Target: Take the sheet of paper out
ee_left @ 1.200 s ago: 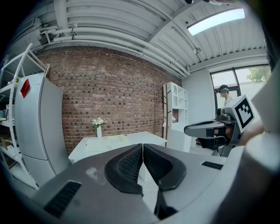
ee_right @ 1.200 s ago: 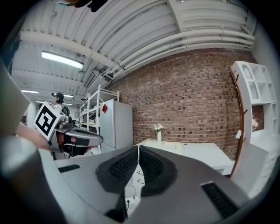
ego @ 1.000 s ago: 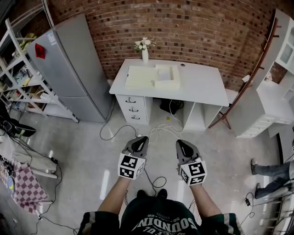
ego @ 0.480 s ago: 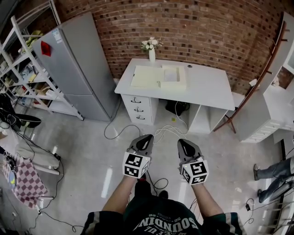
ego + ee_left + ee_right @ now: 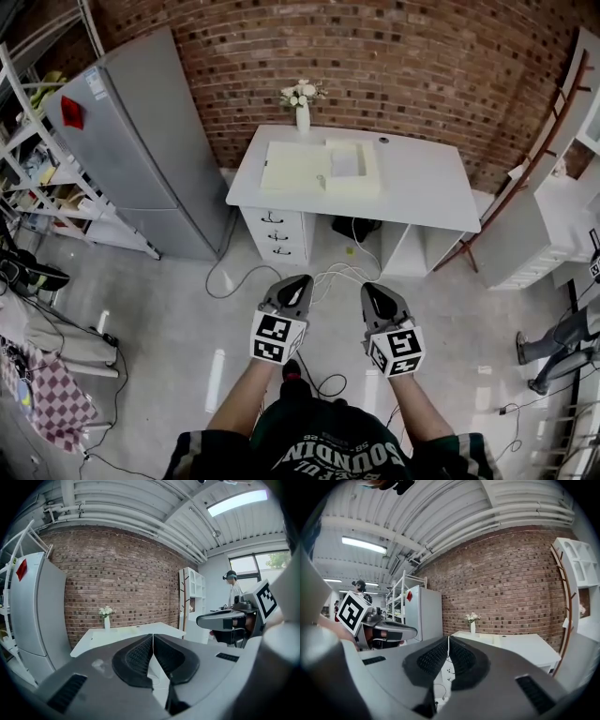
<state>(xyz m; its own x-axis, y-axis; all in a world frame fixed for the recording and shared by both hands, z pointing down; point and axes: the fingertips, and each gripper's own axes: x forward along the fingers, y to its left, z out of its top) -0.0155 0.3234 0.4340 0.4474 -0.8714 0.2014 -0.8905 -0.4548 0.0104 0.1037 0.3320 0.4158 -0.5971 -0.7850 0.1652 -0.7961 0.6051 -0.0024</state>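
Observation:
On the white desk (image 5: 422, 183) by the brick wall lies an open cream box (image 5: 322, 167). A paler sheet of paper (image 5: 345, 161) seems to lie in its right half. Beside it stands a white vase with flowers (image 5: 302, 101). My left gripper (image 5: 302, 279) and right gripper (image 5: 367, 287) hang side by side over the floor, well short of the desk, and point toward it. Both are shut with nothing between the pads. In the left gripper view the left gripper (image 5: 153, 635) has its jaws closed, with the desk (image 5: 117, 637) far ahead. The right gripper (image 5: 448, 638) looks the same in its own view.
A grey fridge (image 5: 141, 141) and a metal shelf rack (image 5: 37, 159) stand at the left. Cables (image 5: 323, 274) trail over the floor before the desk's drawers (image 5: 275, 234). A wooden coat stand (image 5: 525, 169) and a white cabinet (image 5: 544, 234) are at the right, where a person's legs (image 5: 562, 347) show.
The person and both grippers have moved a little across the floor toward the desk. The jaws stay shut and the grippers keep side by side.

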